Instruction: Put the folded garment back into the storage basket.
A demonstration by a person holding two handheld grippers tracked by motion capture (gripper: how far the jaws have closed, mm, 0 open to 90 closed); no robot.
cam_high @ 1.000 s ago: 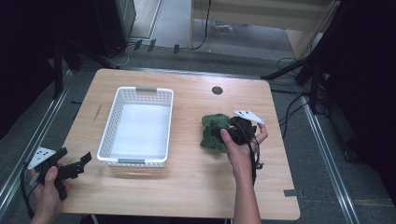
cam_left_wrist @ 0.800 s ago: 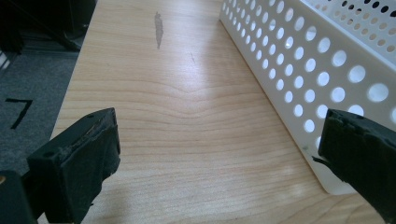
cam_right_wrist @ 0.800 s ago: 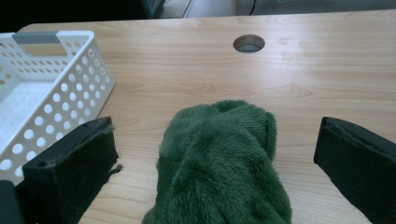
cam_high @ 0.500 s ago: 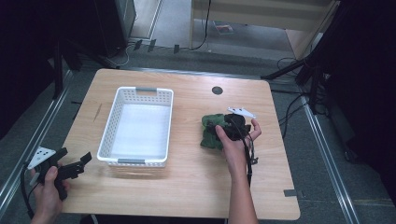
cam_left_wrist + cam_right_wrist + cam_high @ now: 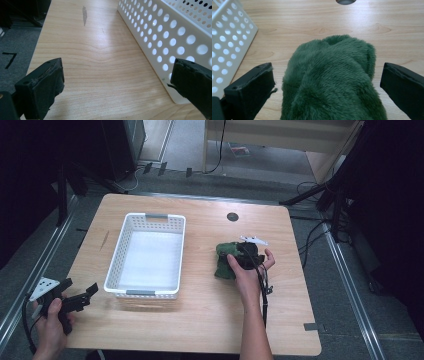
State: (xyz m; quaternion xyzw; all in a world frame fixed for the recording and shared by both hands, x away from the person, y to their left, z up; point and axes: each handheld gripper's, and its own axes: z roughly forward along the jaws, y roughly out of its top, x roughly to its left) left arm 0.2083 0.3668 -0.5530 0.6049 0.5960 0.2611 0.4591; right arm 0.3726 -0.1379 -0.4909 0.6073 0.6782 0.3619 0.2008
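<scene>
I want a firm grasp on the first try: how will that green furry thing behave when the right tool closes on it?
The green plush item looks soft, so it will likely squash between the open jaws of the right tool rather than resist. Its rumpled heap suggests it will droop when lifted. It seems light, and the deep pile should not slip.

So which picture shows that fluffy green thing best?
The right gripper view: the green plush toy lies close up between open jaws, fur plain. The high view shows it small, partly behind the right gripper.
</scene>
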